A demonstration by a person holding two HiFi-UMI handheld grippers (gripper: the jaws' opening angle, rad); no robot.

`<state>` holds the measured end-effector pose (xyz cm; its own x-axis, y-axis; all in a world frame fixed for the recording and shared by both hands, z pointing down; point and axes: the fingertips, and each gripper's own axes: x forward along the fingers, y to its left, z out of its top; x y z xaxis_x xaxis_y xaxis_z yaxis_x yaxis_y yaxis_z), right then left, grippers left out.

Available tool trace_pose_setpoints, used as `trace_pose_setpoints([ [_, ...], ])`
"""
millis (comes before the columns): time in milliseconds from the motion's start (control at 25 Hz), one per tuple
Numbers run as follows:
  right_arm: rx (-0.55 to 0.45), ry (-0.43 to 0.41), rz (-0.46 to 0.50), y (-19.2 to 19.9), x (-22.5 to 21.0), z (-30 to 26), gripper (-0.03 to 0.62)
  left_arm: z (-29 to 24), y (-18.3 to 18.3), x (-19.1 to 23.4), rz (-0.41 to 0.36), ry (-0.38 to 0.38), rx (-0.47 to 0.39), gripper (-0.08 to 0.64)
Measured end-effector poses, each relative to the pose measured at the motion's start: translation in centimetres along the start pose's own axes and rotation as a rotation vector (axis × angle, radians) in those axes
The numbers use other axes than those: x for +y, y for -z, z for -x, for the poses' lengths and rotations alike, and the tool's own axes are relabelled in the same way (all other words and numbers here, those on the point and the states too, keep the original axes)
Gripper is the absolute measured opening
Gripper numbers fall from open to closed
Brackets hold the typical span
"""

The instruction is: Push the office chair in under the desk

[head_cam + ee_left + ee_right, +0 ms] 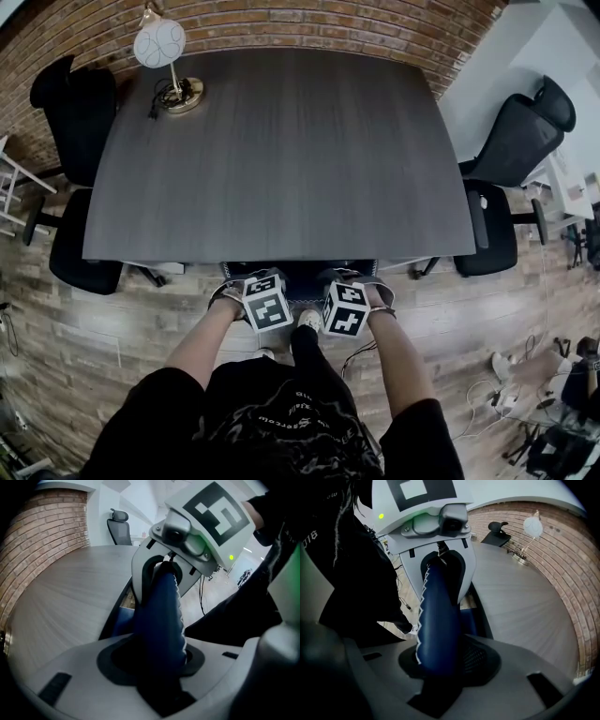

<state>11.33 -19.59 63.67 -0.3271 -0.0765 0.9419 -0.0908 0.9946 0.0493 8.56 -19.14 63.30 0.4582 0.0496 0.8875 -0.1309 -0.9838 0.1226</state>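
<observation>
Dark blue office chair [300, 274] sits tucked under the near edge of the tabletop [281, 159]. My left tongs [246, 283] and right tongs [361, 281] are side by side at that same edge. I cannot tell if they are spread or pinching.
</observation>
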Motion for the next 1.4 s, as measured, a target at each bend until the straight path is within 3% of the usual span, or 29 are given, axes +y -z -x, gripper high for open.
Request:
trace_pose_setpoints([
  [280, 0.005, -0.024, -0.012, 0.0, 0.4, -0.3, 0.133, -0.1, 0.3, -0.1, 0.016, -0.002, -0.013, 0.163],
  [760, 0.005, 0.034, 0.009, -0.2, 0.5, -0.4, 0.149, -0.1, 0.6, -0.2, 0.022, -0.026, -0.016, 0.172],
  [960, 0.019, 0.050, 0.018, -0.3, 0.6, -0.6, 0.178, 0.0, 0.7, 0.2, -0.020, -0.086, -0.022, 0.173],
  [1040, -0.005, 0.059, 0.009, -0.6, 0.7, -0.3, 0.198, 0.0, 0.8, 0.3, -0.029, -0.095, -0.015, 0.174],
  [1200, -0.121, 0.076, -0.117, -1.5, 0.7, 1.9, 0.201, 0.7, 0.7, 0.0, -0.057, -0.142, -0.025, 0.176],
  [1400, -0.215, 0.177, -0.188, -2.0, 0.3, 4.1, 0.233, 2.6, 0.2, -0.4, -0.027, -0.163, -0.101, 0.183],
])
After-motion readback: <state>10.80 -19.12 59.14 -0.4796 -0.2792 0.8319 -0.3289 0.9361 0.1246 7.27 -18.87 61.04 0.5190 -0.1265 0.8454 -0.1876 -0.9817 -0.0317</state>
